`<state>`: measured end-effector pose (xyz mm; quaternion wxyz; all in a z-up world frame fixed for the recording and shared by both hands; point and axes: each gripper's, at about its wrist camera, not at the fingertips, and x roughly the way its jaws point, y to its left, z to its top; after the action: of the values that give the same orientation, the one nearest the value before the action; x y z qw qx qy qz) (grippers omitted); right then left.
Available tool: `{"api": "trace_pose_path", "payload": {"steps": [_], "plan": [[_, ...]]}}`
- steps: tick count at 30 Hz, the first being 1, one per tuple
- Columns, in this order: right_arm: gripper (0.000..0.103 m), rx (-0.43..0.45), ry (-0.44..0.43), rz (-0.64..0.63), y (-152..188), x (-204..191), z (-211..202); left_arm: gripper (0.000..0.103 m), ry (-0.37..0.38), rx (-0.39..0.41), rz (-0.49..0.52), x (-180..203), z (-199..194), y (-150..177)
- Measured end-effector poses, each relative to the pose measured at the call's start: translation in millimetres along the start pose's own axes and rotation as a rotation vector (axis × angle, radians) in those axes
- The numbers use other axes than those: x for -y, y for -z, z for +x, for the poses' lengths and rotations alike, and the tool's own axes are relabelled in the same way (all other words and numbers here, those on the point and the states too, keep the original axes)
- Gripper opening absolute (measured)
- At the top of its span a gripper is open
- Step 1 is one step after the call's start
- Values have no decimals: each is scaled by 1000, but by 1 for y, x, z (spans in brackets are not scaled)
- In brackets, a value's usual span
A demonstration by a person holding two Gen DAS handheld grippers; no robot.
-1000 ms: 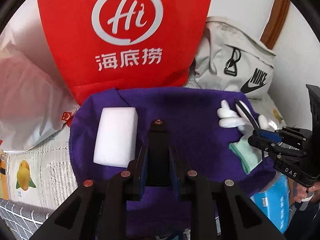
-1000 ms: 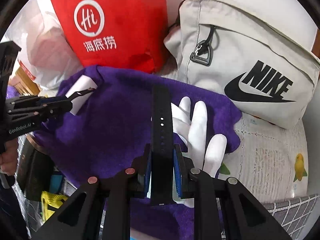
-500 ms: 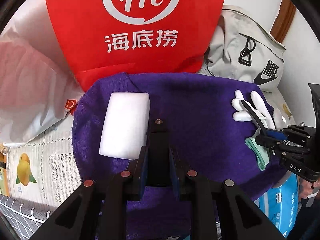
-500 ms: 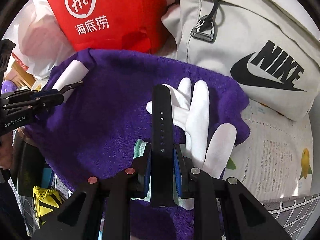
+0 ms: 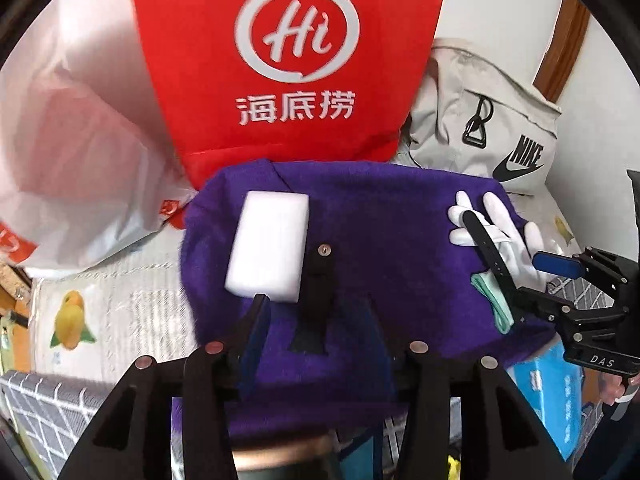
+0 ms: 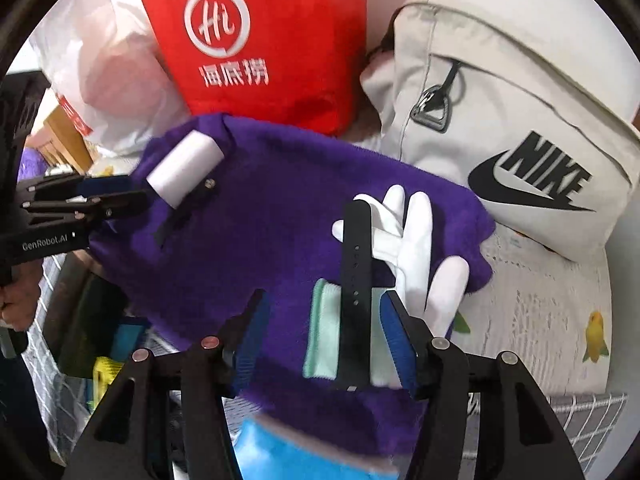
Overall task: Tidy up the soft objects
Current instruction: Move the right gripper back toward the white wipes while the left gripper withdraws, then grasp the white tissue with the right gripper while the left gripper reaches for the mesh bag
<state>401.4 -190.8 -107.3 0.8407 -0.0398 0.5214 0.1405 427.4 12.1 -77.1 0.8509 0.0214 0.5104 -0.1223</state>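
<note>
On purple towel, left wrist view: short black strap (image 5: 318, 280) lies lengthwise away from the camera, just right of white sponge (image 5: 269, 249).
Left gripper (image 5: 316, 320): jaws spread, empty.
Right wrist view: long black strap (image 6: 355, 280) runs away, across mint cloth (image 6: 324, 332) and white glove (image 6: 416, 248).
Right gripper (image 6: 324, 320): spread wide.
Behind: red bag (image 6: 256, 40), Nike bag (image 6: 500, 120).

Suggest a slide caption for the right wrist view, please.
Open right gripper above a black strap lying across white glove on purple towel.
</note>
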Motion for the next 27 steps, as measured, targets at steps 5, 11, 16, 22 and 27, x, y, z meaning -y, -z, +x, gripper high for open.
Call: {"api": "trace_pose_path", "payload": {"steps": [5, 11, 16, 22, 27], "plan": [[57, 50, -33, 9, 19, -13, -36, 49, -17, 14, -19, -8, -28, 20], [57, 58, -81, 7, 47, -41, -57, 49, -16, 26, -44, -15, -57, 52], [57, 71, -125, -12, 72, -64, -72, 49, -7, 29, -79, -24, -77, 81], [52, 19, -155, -67, 99, -92, -65, 49, 2, 34, -102, -31, -96, 110], [41, -45, -160, -76, 115, -105, -47, 49, 10, 28, -113, -33, -101, 125]]}}
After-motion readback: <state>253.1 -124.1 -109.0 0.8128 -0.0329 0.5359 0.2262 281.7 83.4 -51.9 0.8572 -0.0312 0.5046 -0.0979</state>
